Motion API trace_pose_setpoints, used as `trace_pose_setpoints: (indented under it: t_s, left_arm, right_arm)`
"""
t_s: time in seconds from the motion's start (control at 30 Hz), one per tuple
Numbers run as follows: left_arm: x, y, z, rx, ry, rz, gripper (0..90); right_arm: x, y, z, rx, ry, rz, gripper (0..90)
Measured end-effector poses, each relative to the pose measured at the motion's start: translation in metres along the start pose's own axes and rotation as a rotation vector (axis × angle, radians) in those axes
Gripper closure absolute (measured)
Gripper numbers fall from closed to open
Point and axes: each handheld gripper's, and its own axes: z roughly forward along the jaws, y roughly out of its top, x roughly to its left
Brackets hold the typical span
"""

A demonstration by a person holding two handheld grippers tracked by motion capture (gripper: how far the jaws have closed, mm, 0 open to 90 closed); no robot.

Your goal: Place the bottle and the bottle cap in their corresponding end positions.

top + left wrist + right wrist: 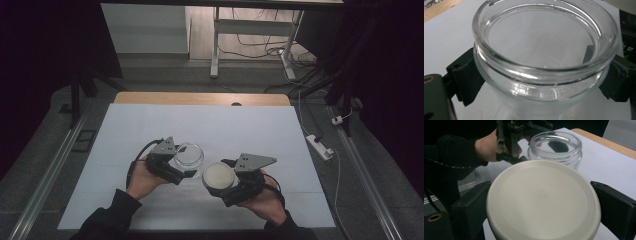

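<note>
The left gripper (186, 167) clamps the clear round glass jar (189, 154) at frame centre; the right gripper (220, 182) clamps the cream round plastic lid (218, 174). A tilted lid may jam on the rim.

light: dim room, white table cover (150, 130) brightest | surroundings: near black at both sides | glare: highlights on glass jar (544, 72) rim | focus: close views soft, perhaps slightly blurred | shadows: faint

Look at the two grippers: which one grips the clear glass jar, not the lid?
The left gripper grips the open glass jar; the right gripper holds the cream lid beside it.
</note>
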Motion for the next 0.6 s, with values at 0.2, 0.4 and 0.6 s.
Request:
trace_pose_setpoints:
  t_s: [0.2, 0.4, 0.6]
  left_arm:
    - [0.006, 0.005, 0.005, -0.001, 0.011, 0.003, 7.7]
    - [0.013, 0.014, 0.013, -0.012, 0.027, 0.009, 7.7]
    - [0.021, 0.02, 0.022, -0.015, 0.03, 0.003, 7.7]
  right_arm:
    - [0.003, -0.008, 0.003, 0.016, 0.001, -0.005, 7.1]
    - [0.005, -0.019, 0.006, 0.035, 0.0, -0.003, 7.1]
    - [0.007, -0.028, 0.013, 0.059, 0.007, -0.01, 7.1]
